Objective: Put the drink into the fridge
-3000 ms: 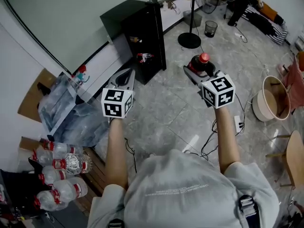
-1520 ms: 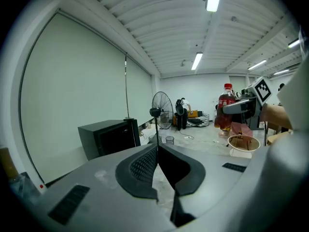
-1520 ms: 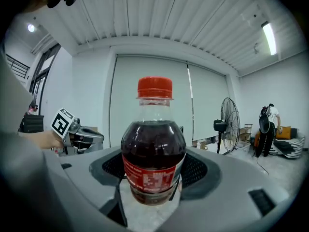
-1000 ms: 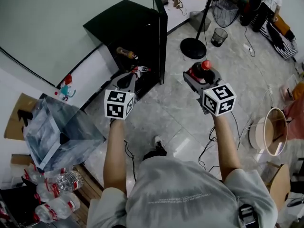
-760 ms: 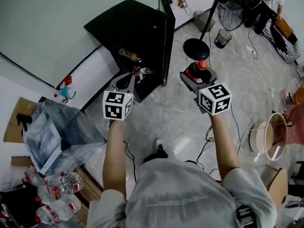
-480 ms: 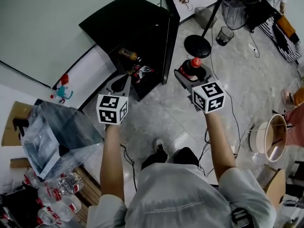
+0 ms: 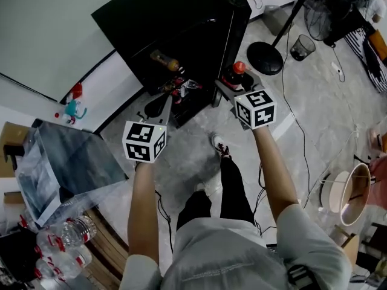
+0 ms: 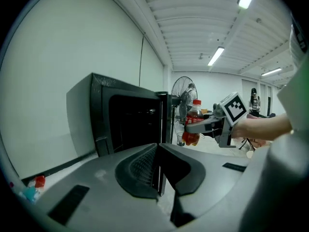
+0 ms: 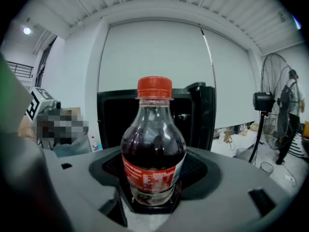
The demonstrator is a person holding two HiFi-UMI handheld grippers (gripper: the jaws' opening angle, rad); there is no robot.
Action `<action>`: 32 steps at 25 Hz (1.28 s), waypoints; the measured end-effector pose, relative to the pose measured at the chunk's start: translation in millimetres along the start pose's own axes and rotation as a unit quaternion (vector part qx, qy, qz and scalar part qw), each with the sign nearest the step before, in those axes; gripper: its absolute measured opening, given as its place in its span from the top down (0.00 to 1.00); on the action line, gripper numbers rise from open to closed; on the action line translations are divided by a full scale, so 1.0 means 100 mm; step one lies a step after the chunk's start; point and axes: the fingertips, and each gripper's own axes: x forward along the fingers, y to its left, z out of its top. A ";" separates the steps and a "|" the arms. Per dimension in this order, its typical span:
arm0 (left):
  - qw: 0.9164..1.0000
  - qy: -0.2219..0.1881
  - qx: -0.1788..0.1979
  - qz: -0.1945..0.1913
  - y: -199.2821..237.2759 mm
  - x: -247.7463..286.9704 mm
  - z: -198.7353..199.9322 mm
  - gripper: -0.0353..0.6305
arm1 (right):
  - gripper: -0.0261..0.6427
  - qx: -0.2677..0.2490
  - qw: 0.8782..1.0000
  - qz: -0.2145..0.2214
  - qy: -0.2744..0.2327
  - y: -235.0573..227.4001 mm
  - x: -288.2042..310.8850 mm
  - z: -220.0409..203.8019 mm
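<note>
The drink is a small bottle of dark soda (image 9: 153, 149) with a red cap (image 7: 239, 67) and a red label. My right gripper (image 7: 233, 82) is shut on it and holds it upright. It hangs just in front of the black fridge (image 7: 175, 23), whose door (image 7: 237, 14) stands open at the right. Inside the fridge lie a brown bottle (image 7: 165, 60) and some red-and-white items (image 7: 183, 89). My left gripper (image 7: 158, 105) is shut and holds nothing; it points at the fridge's lower left. The left gripper view shows the held bottle (image 8: 193, 122) to the right of the fridge opening (image 8: 133, 124).
A fan stand's round base (image 7: 266, 49) and a small bin (image 7: 302, 46) are right of the fridge. A clear plastic bag (image 7: 66, 162) and several water bottles (image 7: 54, 249) lie at the left. A basin (image 7: 351, 192) sits at the right. Cables run across the floor beside the person's shoe (image 7: 219, 145).
The person has stepped closer to the fridge, which now looms larger. The right gripper has carried the bottle up to the open fridge front. The left gripper has come closer too.
</note>
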 end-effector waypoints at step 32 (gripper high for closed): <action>0.995 0.022 -0.026 0.092 0.58 1.19 -1.01 0.93 | 0.50 -0.046 0.994 0.094 0.009 -0.35 3.44 -0.65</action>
